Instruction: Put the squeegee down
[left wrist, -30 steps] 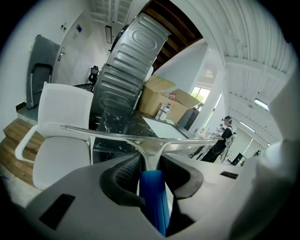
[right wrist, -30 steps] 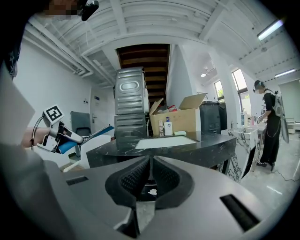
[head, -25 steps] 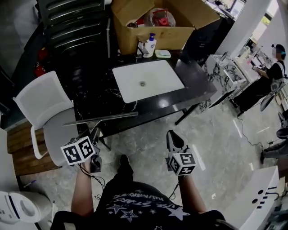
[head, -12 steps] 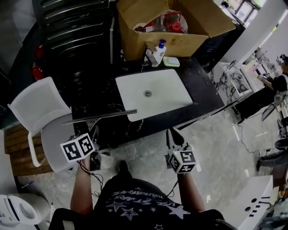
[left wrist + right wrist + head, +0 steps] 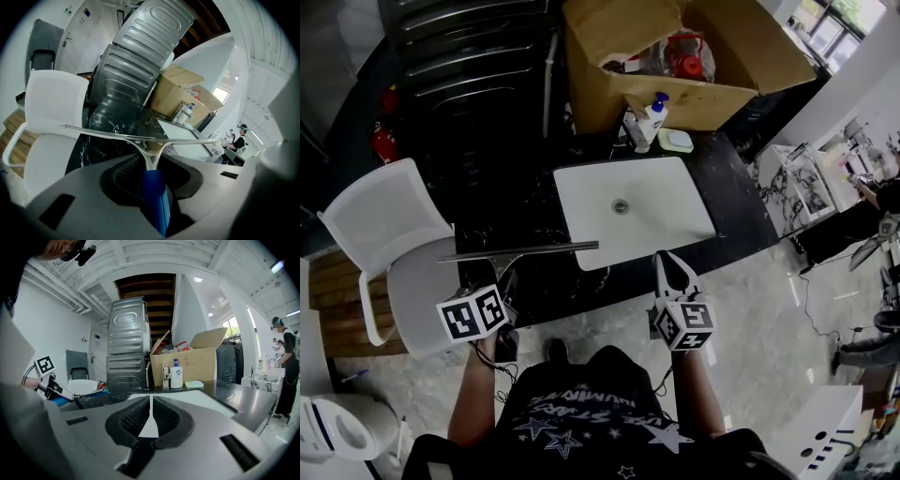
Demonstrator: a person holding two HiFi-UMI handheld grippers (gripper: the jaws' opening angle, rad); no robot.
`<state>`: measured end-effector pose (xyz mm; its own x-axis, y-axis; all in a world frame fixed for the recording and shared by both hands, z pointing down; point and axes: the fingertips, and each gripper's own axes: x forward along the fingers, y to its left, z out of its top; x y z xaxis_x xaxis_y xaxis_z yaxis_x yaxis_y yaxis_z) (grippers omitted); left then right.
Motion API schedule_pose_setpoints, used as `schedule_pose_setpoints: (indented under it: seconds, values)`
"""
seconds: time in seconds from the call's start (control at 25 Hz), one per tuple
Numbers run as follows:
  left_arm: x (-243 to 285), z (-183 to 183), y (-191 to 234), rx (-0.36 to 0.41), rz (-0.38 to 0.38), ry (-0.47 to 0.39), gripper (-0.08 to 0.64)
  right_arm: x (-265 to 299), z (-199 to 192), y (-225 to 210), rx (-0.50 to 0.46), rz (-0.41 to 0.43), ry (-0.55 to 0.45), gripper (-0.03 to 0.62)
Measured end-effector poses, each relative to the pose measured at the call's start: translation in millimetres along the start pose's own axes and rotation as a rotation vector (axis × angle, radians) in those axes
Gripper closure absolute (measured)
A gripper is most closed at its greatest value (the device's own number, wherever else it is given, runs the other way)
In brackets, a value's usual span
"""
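My left gripper point(image 5: 501, 284) is shut on the blue handle of the squeegee point(image 5: 520, 251). In the head view its long metal blade lies level across the front left part of the black countertop point(image 5: 736, 192), just left of the white sink point(image 5: 661, 216). The left gripper view shows the handle point(image 5: 153, 197) clamped between the jaws of the left gripper point(image 5: 152, 161), with the blade point(image 5: 140, 139) crosswise ahead. My right gripper point(image 5: 671, 272) hovers at the sink's front edge. In the right gripper view, the right gripper point(image 5: 150, 399) is shut with nothing in it.
A white chair point(image 5: 384, 220) stands left of the counter. At the counter's back are a faucet point(image 5: 633, 127), a soap bottle point(image 5: 654, 117), a soap dish point(image 5: 678, 139) and an open cardboard box point(image 5: 712, 94). Grey metal appliances point(image 5: 469, 56) rise behind.
Both grippers have come forward toward the counter, which now lies closer. The squeegee blade has moved from the counter's front left corner to further over its top. The grips are unchanged.
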<state>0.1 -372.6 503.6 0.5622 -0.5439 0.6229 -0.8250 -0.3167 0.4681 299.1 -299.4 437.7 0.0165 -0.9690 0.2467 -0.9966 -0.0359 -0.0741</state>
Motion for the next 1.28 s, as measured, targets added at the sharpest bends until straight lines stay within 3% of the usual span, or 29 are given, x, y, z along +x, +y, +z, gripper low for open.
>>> schedule_pose_setpoints:
  seconds: [0.2,0.48,0.76,1.28]
  values:
    - [8,-2,0,-0.007,0.049,-0.009,0.419,26,-8,-3,0.001,0.075,0.025,0.537]
    - [22,-1,-6,-0.081,0.164,-0.049,0.419,69,0,-28,-0.032,0.205,0.035,0.537]
    - [40,-8,-14,-0.066,0.293,-0.03,0.419,98,2,-55,-0.04,0.307,0.056,0.537]
    - [57,-21,-8,-0.032,0.348,0.035,0.419,114,-5,-67,-0.034,0.372,0.07,0.537]
